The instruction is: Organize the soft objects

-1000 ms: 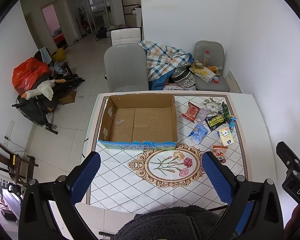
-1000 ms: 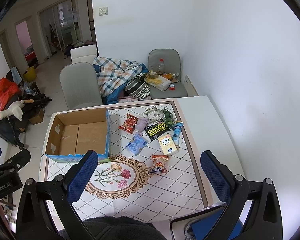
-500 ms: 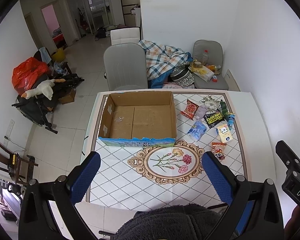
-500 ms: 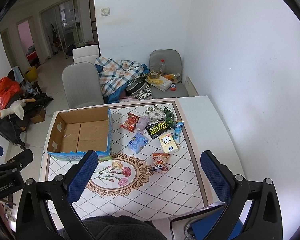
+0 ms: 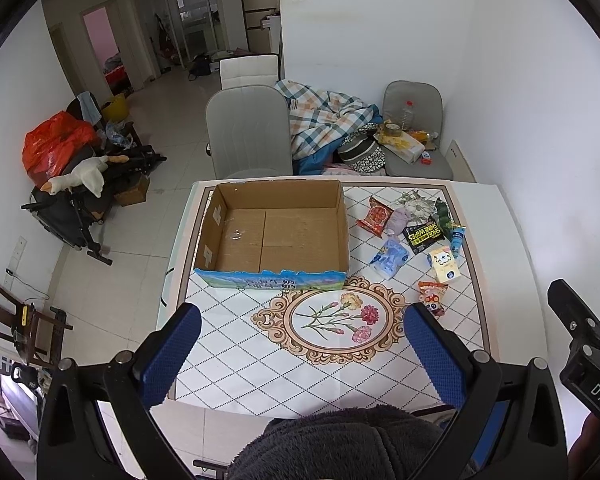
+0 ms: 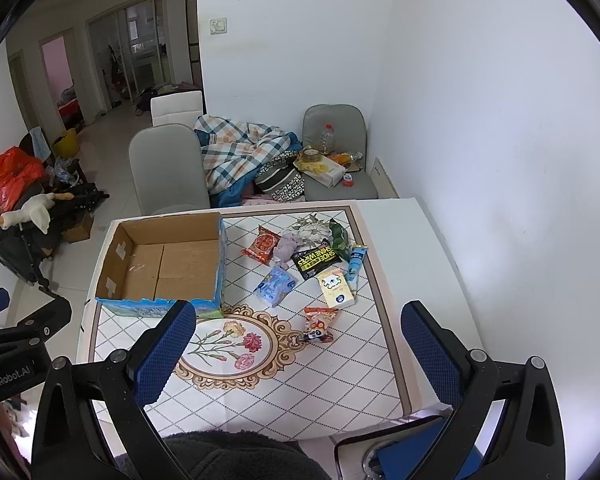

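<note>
An empty cardboard box (image 5: 276, 232) (image 6: 164, 268) stands on the left of the patterned table (image 5: 260, 344). To its right lie several soft packets: a red snack bag (image 5: 374, 216) (image 6: 261, 245), a blue tissue pack (image 5: 389, 258) (image 6: 275, 286), a black shoe-wipes pack (image 5: 423, 234) (image 6: 314, 258), a yellow tissue pack (image 5: 444, 266) (image 6: 335, 289), and an orange snack bag (image 5: 433, 298) (image 6: 318, 324). My left gripper (image 5: 300, 356) and my right gripper (image 6: 296, 356) are both open and empty, held high above the table's near edge.
A grey chair (image 5: 246, 132) stands behind the table, beside a plaid blanket pile (image 5: 324, 120) and a second chair (image 5: 414, 136) with clutter. A white wall (image 6: 480, 160) is on the right. A stroller with a plush goose (image 5: 80, 176) stands at the left.
Both grippers have pulled back and risen a little, so the table and box look slightly farther away. Nothing on the table has moved.
</note>
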A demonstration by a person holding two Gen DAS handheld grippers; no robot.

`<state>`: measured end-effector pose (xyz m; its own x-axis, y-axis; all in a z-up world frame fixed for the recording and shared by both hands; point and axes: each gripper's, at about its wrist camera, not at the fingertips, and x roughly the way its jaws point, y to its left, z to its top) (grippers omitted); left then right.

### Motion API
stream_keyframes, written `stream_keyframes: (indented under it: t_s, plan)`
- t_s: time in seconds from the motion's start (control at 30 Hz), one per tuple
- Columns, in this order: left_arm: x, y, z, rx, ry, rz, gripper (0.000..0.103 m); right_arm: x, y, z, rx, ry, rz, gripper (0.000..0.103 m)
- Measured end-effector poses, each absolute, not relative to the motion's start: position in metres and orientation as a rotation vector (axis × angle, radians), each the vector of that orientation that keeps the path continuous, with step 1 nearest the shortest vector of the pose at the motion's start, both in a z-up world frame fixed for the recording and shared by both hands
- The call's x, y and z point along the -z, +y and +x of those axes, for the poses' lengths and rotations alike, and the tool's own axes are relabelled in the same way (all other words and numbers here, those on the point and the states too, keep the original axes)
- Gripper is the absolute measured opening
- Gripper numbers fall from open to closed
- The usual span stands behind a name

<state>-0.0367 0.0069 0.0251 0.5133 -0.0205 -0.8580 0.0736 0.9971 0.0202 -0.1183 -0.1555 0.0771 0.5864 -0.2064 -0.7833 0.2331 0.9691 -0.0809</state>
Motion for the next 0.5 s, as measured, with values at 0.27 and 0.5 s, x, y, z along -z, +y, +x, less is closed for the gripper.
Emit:
stream_keyframes:
  t_s: [0.27,0.5]
  plan:
    - [-0.025,0.009,-0.039,0.056,1.031,0.058,0.103,-0.078,-0.157,-0.121,0.249,0.905,0.037,0.103]
    - [-0.020,0.001,-0.015,0.065,1.001,0.078,0.103,-0.071,-0.185,-0.114,0.269,0.912,0.122,0.103]
